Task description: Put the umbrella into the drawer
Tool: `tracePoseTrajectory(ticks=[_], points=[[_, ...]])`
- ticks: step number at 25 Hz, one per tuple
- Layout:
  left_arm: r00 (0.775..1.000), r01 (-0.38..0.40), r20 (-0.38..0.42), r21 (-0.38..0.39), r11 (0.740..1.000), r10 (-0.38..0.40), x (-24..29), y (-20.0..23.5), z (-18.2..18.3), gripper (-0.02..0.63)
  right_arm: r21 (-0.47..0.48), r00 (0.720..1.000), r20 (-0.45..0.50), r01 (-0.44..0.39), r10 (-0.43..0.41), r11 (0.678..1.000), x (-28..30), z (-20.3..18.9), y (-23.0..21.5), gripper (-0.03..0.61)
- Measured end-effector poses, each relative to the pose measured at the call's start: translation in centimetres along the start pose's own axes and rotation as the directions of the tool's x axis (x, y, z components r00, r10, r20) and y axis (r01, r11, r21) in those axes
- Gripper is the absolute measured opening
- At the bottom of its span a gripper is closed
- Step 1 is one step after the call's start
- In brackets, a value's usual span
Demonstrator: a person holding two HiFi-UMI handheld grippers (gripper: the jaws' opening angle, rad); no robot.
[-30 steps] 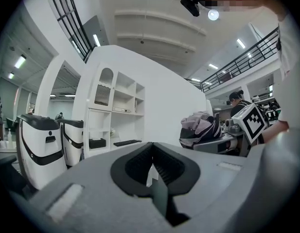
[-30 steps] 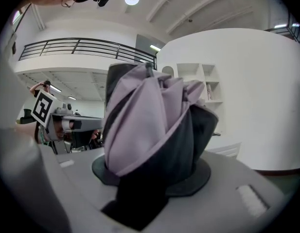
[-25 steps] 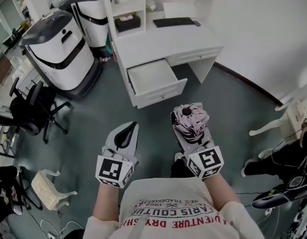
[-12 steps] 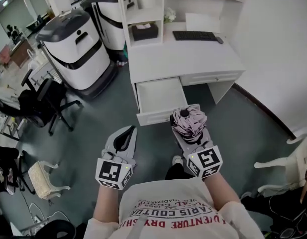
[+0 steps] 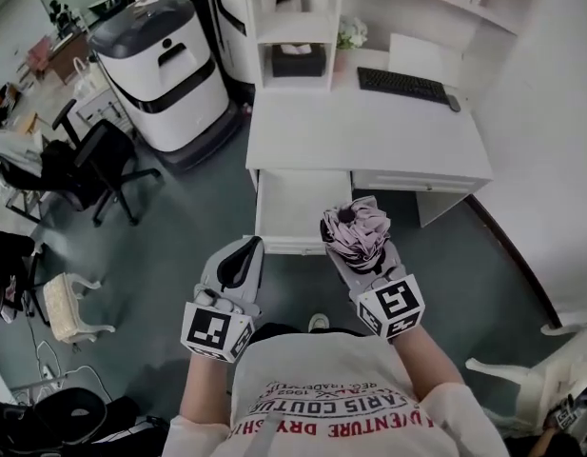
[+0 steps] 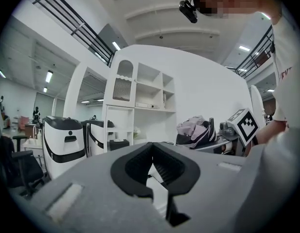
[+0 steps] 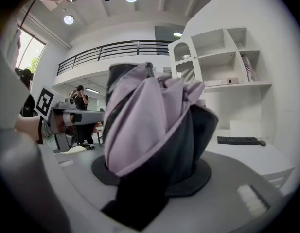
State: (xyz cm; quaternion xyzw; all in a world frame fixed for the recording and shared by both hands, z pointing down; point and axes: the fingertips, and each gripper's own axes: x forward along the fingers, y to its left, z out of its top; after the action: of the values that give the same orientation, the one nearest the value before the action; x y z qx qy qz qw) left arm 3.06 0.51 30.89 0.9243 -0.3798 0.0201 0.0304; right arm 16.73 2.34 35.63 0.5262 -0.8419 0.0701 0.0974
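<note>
A folded umbrella [image 5: 358, 228] of lilac and dark grey cloth stands up between the jaws of my right gripper [image 5: 361, 255], which is shut on it. It fills the right gripper view, where the umbrella [image 7: 150, 125] hides the fingertips. The white drawer [image 5: 291, 208] stands pulled open from the desk [image 5: 369, 141], just beyond and left of the umbrella. My left gripper [image 5: 240, 255] hangs beside the right one, shut with nothing in it; its tips meet in the left gripper view [image 6: 151, 149]. The umbrella [image 6: 193, 130] shows there at the right.
A keyboard [image 5: 402, 84] lies on the desk top; a tissue box [image 5: 298, 60] sits on a shelf above. Two large white-and-black machines [image 5: 165, 69] stand at the left, with a black office chair [image 5: 84, 169] near them. A white wall closes the right.
The desk and open drawer have come nearer in the head view as both grippers moved forward toward them. The umbrella stays gripped in the right gripper.
</note>
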Motion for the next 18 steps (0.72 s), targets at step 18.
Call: tracePoseTrajectory(ticks=[18], points=[[0.997,-0.004,-0.072,-0.071,0.997,-0.001,11.0,10.6,-6.3,0.005,-0.013,0.946,-0.212,-0.252,0.244,0.968,17.3,-5.4,-4.2,0.206]])
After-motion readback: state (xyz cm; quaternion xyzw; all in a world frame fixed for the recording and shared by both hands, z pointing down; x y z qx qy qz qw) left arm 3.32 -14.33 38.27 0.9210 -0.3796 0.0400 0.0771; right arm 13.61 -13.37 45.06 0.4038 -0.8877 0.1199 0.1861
